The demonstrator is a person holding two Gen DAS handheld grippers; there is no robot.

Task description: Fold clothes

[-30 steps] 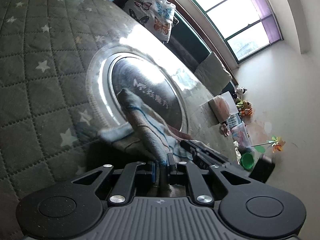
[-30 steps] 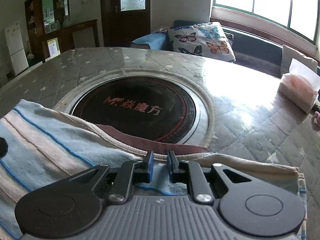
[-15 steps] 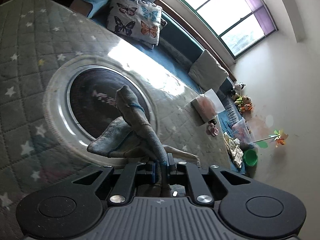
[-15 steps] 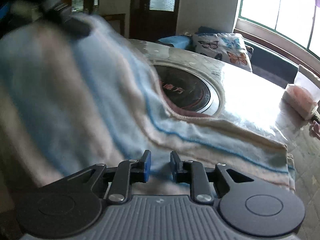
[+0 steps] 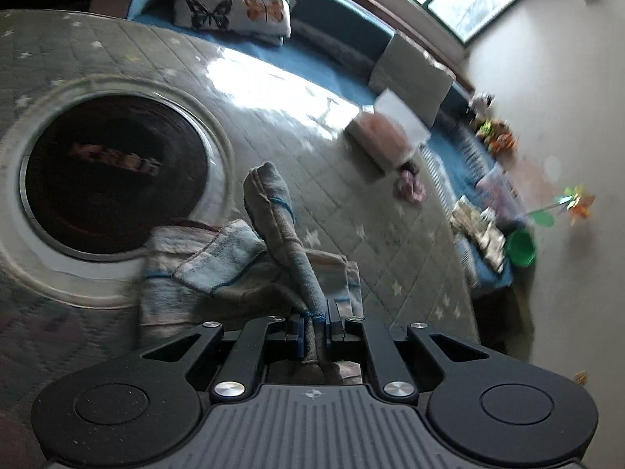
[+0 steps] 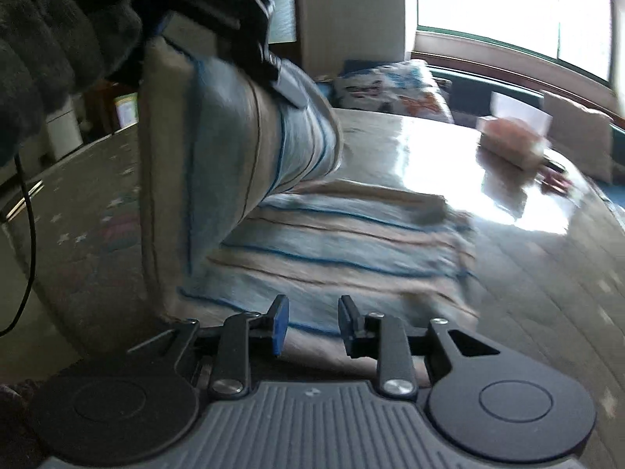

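A blue and beige striped cloth [image 5: 273,242] lies partly folded on the quilted star-patterned table cover [image 5: 371,226]. My left gripper [image 5: 314,326] is shut on a raised edge of it, and a ridge of fabric runs up from the jaws. In the right wrist view the same cloth [image 6: 332,242] spreads flat, with its lifted flap hanging from the left gripper [image 6: 273,74] at the upper left, held by a hand in a dark fuzzy sleeve [image 6: 47,51]. My right gripper [image 6: 312,324] hovers over the cloth's near edge. Its jaws are opening and the pads press on nothing.
A round dark disc [image 5: 109,179] with a pale ring is set in the table, left of the cloth. A tissue box [image 5: 381,140] stands at the far right of the table. Behind are a butterfly pillow [image 5: 234,0], a bench and a green bowl [image 5: 519,248].
The left gripper has lifted its cloth edge and carried it across over the rest of the cloth. The right gripper's jaws have spread and let go of the fabric.
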